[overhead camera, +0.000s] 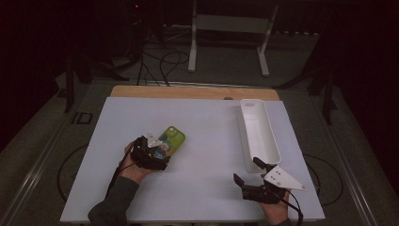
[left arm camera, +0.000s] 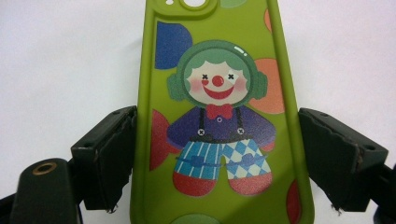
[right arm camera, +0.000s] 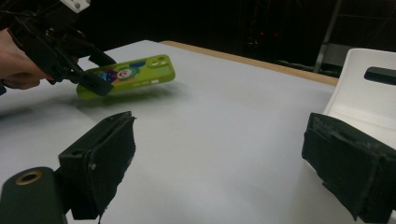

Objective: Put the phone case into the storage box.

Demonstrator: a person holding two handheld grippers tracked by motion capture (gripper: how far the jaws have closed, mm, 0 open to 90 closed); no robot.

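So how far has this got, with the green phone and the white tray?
Done: the left gripper has the green phone case clamped by its long edges and lifted clear of the table. In hand: carrying it. Left: probably setting it in the white tray, which sits apart near the open, idle right gripper.

Phone case – smooth green plastic or rubber, slight sheen, printed clown picture glossy on top. Left gripper – matt black plastic; pads rough, rubbery, frayed at edges; brass-coloured metal insert near base. Right gripper same matt black, pads coarse; grey plate matt and flat. Tray – white plastic, smooth, faint gloss. Table sheet – pale, matt, smooth. Table edge – wood, light, dull finish. Sleeve – dark cloth.
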